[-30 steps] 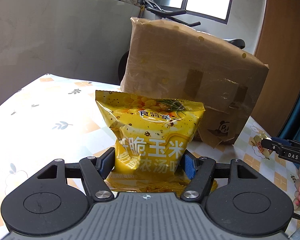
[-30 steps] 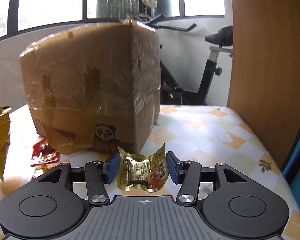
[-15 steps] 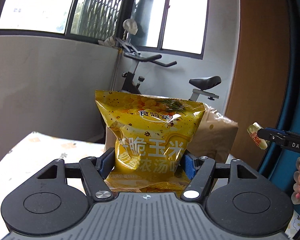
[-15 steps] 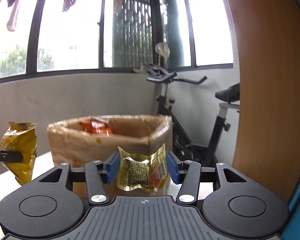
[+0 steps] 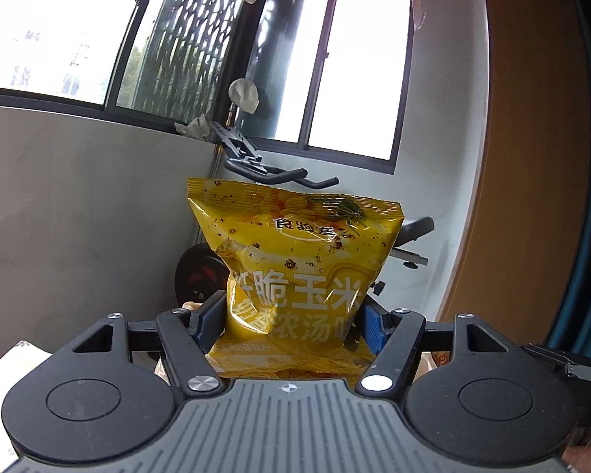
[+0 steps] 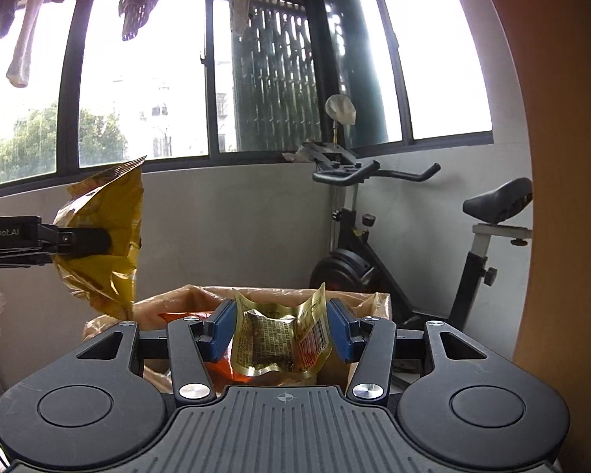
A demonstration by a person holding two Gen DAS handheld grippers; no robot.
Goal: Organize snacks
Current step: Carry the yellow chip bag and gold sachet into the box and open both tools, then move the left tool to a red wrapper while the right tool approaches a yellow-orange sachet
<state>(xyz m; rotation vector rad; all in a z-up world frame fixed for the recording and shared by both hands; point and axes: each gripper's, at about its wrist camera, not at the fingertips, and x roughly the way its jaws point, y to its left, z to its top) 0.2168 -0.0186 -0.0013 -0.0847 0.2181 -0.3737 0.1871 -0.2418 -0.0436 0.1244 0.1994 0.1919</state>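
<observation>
My left gripper is shut on a yellow corn snack bag and holds it upright, high in the air. The same bag and the left gripper's fingers show at the left of the right wrist view. My right gripper is shut on a small gold snack packet, held just above the open cardboard box. An orange packet lies inside the box.
An exercise bike stands behind the box against the grey wall. A wooden panel rises on the right. Part of the right gripper shows low right in the left wrist view. Laundry hangs above the windows.
Both grippers have risen with their snacks; the box has dropped from filling the views to low in the frame, and the right gripper now stands over its open top.
</observation>
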